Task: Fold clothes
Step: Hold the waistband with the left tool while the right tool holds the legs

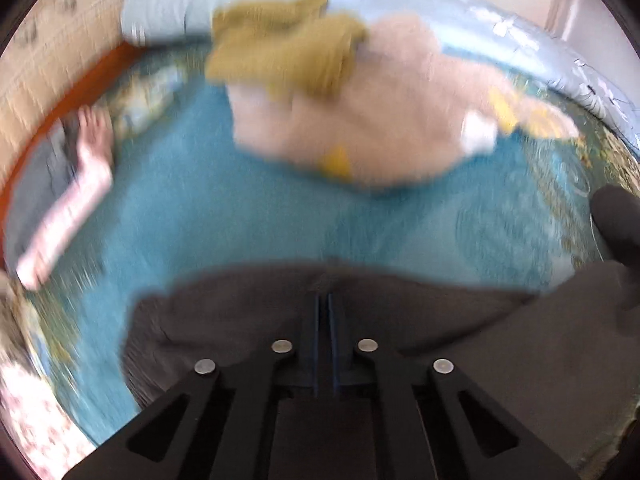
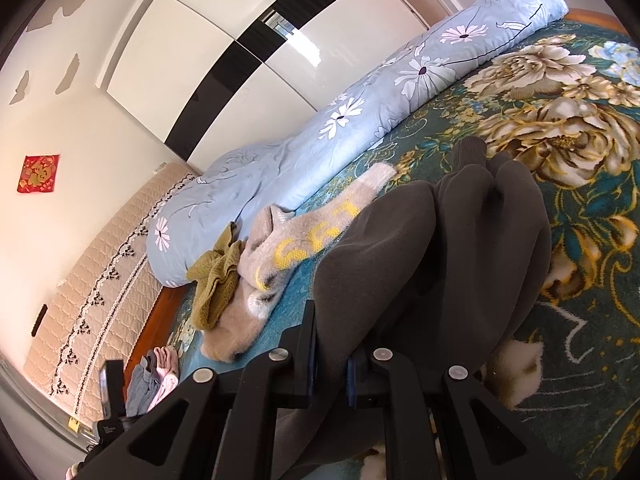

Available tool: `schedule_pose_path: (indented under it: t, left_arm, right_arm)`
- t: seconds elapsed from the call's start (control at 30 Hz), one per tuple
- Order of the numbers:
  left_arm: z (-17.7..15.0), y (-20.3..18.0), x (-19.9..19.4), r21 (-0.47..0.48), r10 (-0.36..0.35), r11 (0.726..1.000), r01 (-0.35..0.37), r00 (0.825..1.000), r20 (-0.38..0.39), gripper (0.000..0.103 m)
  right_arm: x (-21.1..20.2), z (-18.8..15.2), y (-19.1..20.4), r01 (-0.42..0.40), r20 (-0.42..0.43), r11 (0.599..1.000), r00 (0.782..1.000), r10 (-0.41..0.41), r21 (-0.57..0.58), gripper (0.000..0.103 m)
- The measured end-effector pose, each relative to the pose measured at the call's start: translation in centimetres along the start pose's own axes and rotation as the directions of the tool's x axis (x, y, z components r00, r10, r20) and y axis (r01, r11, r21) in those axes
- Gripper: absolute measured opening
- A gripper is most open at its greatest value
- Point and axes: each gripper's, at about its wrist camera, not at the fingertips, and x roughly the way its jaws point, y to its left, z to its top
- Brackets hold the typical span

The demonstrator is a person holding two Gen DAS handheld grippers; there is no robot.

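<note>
A dark grey garment [image 1: 460, 344] lies bunched on the teal floral bedspread [image 1: 240, 208]. My left gripper [image 1: 324, 300] is shut on its edge, with the cloth spread beneath the fingers; the view is motion-blurred. My right gripper [image 2: 332, 332] is shut on a thick fold of the same grey garment [image 2: 440, 260], which drapes away over the bedspread [image 2: 580, 220]. Farther off lie a beige fuzzy sweater with yellow letters [image 1: 380, 128] [image 2: 296, 240] and an olive knit garment [image 1: 280, 48] [image 2: 216, 280] partly on top of it.
A rolled light-blue floral duvet [image 2: 340, 128] runs along the far side of the bed. Pink and grey clothes [image 1: 68, 184] [image 2: 156, 376] lie by the wooden bed edge [image 2: 156, 320] and padded headboard [image 2: 100, 280]. A wardrobe [image 2: 240, 48] stands behind.
</note>
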Motion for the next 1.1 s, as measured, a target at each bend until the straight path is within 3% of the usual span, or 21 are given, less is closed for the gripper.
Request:
schedule_pose_path:
  t: [0.07,0.13,0.27,0.4,0.47,0.5,0.53,0.57,0.6,0.73,0.83,0.9,0.97,1.03,1.1]
  left_arm:
    - [1.2,-0.7,-2.2,0.055,0.038,0.997,-0.046,0.990,0.135,0.000]
    - [2.3,-1.4,-4.8,0.105,0.031,0.993,-0.060,0.964,0.266,0.000]
    - [3.2,-1.2,-7.9,0.106,-0.033,0.994,-0.001,0.949,0.315,0.000]
    - [2.7,2.1,-6.0,-0.030,-0.140,0.989,0.148,0.972,0.186,0.000]
    - [2.3,4.5,-4.6,-0.136,-0.216,0.964,0.230,0.970,0.113,0.002]
    - [1.8,6.1,-4.1,-0.194,-0.242,0.947,0.256,0.966,0.093,0.012]
    - [1.2,7.9,-3.8,-0.243,-0.256,0.932,0.269,0.963,0.086,0.020]
    - [0.8,9.8,-3.8,-0.283,-0.263,0.918,0.277,0.961,0.089,0.037]
    - [0.3,11.7,-3.8,-0.316,-0.262,0.907,0.279,0.960,0.093,0.044]
    - [-1.5,17.8,-3.0,-0.400,-0.203,0.887,0.229,0.973,0.108,0.053]
    - [-3.7,20.5,-0.4,-0.454,-0.234,0.857,0.245,0.969,0.082,0.055]
    - [-5.3,21.4,1.6,-0.496,-0.307,0.812,0.307,0.948,0.084,0.055]
    - [-6.7,21.9,3.5,-0.536,-0.395,0.751,0.385,0.913,0.102,0.055]
    - [-7.6,21.9,4.4,-0.558,-0.504,0.671,0.489,0.852,0.141,0.054]
    - [-8.0,21.6,4.5,-0.538,-0.592,0.616,0.576,0.788,0.166,0.053]
  right_arm:
    - [-0.2,0.1,0.0,-0.004,0.018,1.000,1.000,0.004,-0.001,0.013]
    - [-0.5,0.3,0.2,-0.001,0.041,1.000,0.999,0.001,-0.014,0.013]
    - [-0.5,0.3,0.2,-0.001,0.039,1.000,0.999,0.002,-0.012,0.013]
    - [-0.4,0.3,0.2,-0.002,0.036,1.000,0.999,0.002,-0.015,0.013]
    - [-0.4,0.3,0.2,-0.002,0.034,1.000,0.999,0.002,-0.016,0.013]
    - [-0.4,0.3,0.1,-0.002,0.034,1.000,0.999,0.002,-0.016,0.013]
    - [-0.3,0.3,0.1,-0.002,0.033,1.000,0.999,0.002,-0.016,0.013]
    - [-0.3,0.3,0.1,-0.002,0.032,1.000,0.999,0.002,-0.016,0.013]
    - [-0.3,0.3,0.1,-0.002,0.031,1.000,1.000,0.002,-0.016,0.013]
    - [-0.2,0.3,0.1,0.001,0.030,1.000,1.000,-0.001,-0.020,0.013]
    - [-0.1,0.2,0.1,0.013,0.030,1.000,0.999,-0.013,-0.028,0.013]
    - [0.0,0.2,0.1,0.023,0.030,0.999,0.999,-0.022,-0.036,0.013]
    - [0.0,0.1,0.2,0.032,0.029,0.999,0.999,-0.031,-0.044,0.013]
    - [0.0,0.0,0.2,0.041,0.028,0.998,0.999,-0.040,-0.051,0.013]
    - [0.1,0.0,0.1,0.049,0.026,0.997,0.999,-0.047,-0.057,0.013]
